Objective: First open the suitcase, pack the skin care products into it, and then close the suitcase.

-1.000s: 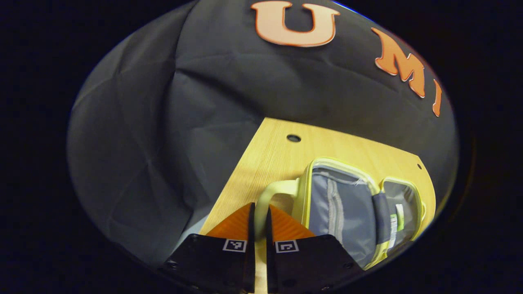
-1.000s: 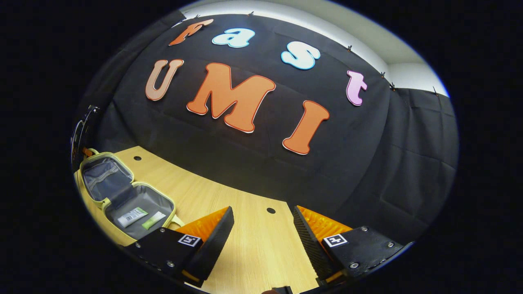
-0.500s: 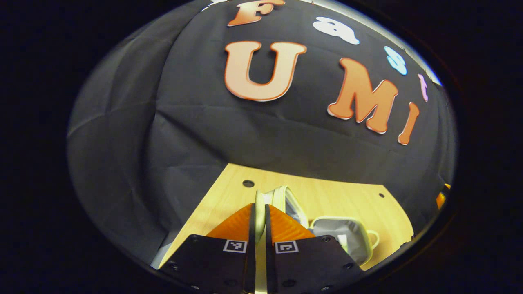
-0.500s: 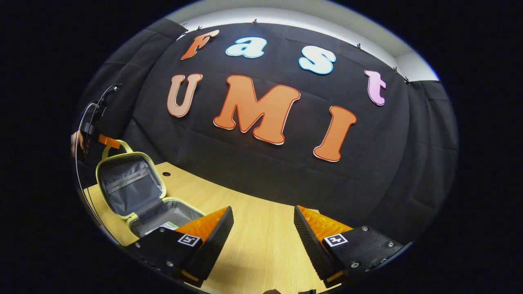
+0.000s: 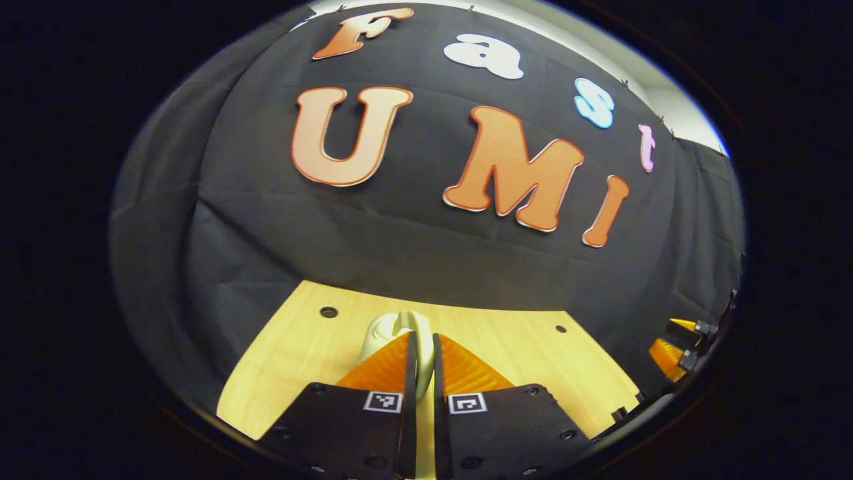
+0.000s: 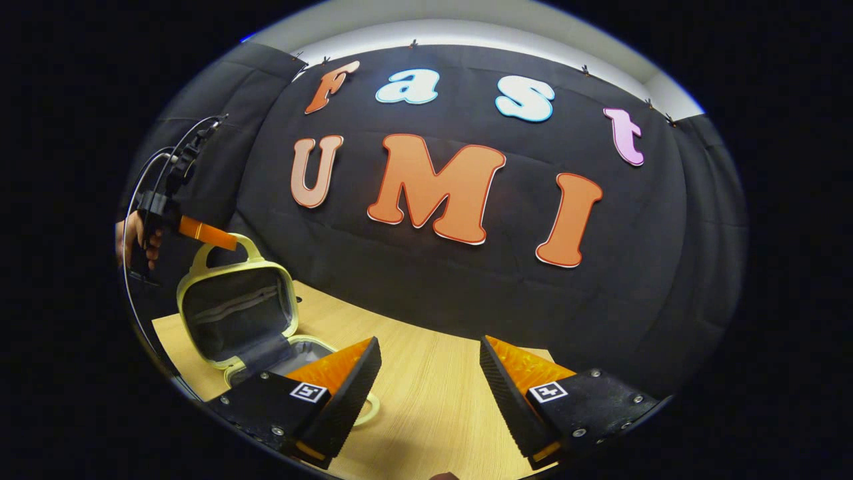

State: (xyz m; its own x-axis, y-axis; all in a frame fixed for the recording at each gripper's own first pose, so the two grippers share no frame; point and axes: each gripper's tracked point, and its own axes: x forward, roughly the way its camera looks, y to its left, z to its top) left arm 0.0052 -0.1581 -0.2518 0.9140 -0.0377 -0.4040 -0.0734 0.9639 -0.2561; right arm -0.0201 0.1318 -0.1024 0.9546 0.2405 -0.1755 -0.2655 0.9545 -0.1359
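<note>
In the left gripper view, the left tongs (image 5: 421,363) are pinching the suitcase's pale yellow handle (image 5: 406,327), with both fingers pressing on the handle loop that is rising up between them. Beyond the fingers, the wooden surface (image 5: 506,347) is stretching away to the black cloth wall, and small round holes are showing near its far edge. At the far right edge of this view, the right tongs (image 5: 673,341) are peeking in, well apart from the handle.

In the right gripper view, the right tongs (image 6: 430,373) are standing wide open, gripping nothing, with bare wooden surface (image 6: 433,400) showing between the two fingers. To the left, the suitcase (image 6: 236,313) is sitting on the near left part of the surface with its lid (image 6: 233,307) standing roughly upright, grey lining and a zip pocket facing the right. The base of the suitcase (image 6: 293,350) is lying flat beneath the lid, partly hidden behind the left finger of the right tongs, so I cannot tell what is lying inside it. A second pale handle loop (image 6: 368,410) is poking out at the base's near side, just beside that finger. Above the lid, the left tongs (image 6: 213,235) are clamping the top handle (image 6: 230,250), and a hand (image 6: 136,235) is holding that tool at the far left.
</note>
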